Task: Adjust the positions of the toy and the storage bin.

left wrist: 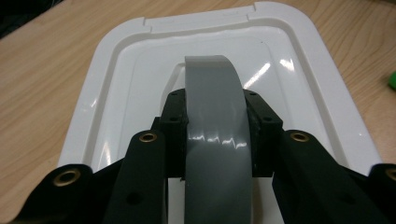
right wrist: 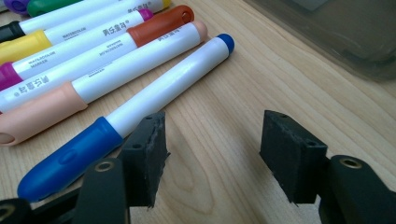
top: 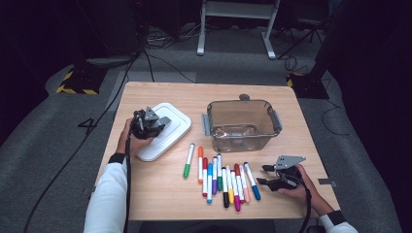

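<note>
Markers [top: 221, 178] lay in a loose row near the front edge of the bench, none yet in the clear tub [top: 241, 124] toward the back right, so the packing had not begun. My left tongs [top: 154, 125] were clamped on the grey handle [left wrist: 215, 135] of the white lid [top: 163, 130], which rested flat near the left edge of the bench, well apart from the tub. My right tongs [right wrist: 212, 154] stood apart and empty, low over the wood just beside the blue marker [right wrist: 135, 112]. Left to do: fill the tub and close it. The tub's floor was hard to read through its cloudy walls.
</note>
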`<state>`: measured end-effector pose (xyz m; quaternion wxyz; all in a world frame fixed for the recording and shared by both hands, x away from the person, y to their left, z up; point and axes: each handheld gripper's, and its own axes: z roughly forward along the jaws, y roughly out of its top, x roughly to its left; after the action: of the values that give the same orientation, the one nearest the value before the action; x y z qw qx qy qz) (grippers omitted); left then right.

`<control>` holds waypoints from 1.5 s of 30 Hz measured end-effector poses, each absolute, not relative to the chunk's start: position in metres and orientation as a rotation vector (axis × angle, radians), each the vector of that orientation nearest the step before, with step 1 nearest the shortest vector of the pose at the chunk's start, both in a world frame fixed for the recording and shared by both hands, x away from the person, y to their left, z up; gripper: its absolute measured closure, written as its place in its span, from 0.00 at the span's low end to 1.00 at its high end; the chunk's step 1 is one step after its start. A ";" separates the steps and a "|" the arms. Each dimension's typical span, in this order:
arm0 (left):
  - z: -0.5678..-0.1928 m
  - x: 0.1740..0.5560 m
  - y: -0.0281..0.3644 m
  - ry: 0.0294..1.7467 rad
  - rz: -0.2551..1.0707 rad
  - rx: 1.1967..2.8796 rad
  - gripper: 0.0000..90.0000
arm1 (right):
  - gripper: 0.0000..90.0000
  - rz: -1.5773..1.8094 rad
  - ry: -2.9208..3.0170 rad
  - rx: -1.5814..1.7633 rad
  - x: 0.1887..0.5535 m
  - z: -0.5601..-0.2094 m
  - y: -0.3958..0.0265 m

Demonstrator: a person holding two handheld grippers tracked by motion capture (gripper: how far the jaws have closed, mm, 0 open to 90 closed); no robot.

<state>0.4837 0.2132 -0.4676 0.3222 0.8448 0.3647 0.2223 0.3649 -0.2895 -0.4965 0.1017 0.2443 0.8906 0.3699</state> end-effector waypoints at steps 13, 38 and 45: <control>-0.467 0.484 0.208 1.021 0.581 2.156 0.50 | 0.45 1.087 2.622 0.726 0.364 -0.496 -0.290; -0.474 0.341 0.182 0.716 0.556 2.323 0.18 | 0.49 1.119 2.603 0.791 0.351 -0.487 -0.295; -0.486 0.314 0.175 0.679 0.474 2.339 0.18 | 0.45 1.152 2.637 0.745 0.332 -0.482 -0.283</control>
<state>0.3142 0.1747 -0.4861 0.3242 0.8918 0.2588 0.1807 0.3316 -0.2834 -0.4821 0.0844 0.2498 0.8840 0.3861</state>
